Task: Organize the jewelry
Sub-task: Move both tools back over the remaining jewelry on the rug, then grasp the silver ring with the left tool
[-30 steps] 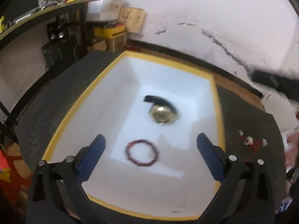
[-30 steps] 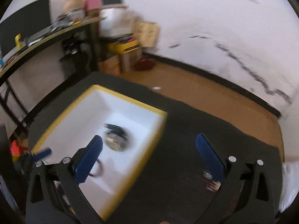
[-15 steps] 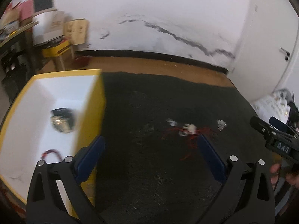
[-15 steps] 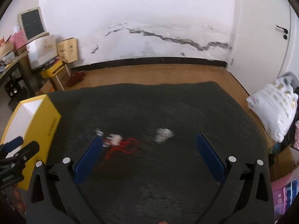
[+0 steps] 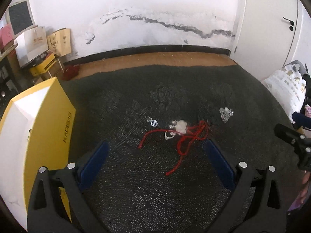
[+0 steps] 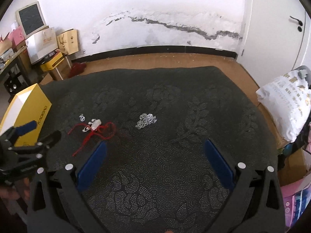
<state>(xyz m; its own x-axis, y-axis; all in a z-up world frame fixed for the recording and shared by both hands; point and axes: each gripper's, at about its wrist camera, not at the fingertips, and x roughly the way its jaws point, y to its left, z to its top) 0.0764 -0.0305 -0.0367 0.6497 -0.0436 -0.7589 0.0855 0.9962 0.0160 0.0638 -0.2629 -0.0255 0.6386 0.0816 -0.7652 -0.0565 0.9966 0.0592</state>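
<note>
Both grippers wide open, empty, over the dark mat.
Left gripper (image 5: 155,155) faces red cord (image 5: 182,141) mid-frame; right gripper (image 6: 155,155) below silver chain (image 6: 145,120).

1. A dark patterned cloth (image 6: 167,174) covers the work surface, with a raised floral texture across it.
2. Beyond it runs a strip of brown floor (image 6: 155,60), edged by a black skirting board (image 6: 155,49).
3. The white wall (image 6: 136,5) carries a long dark crack (image 6: 175,26) and flaking patches.
4. Far left, paper gift bags (image 6: 69,41) lean against the wall beside a yellow carton (image 6: 52,63).
5. An old monitor (image 6: 31,20) sits up on the left.
6. At right, a white printed sack (image 6: 287,104) lies by the white door (image 6: 276,19) with its black handle (image 6: 295,21).
</note>
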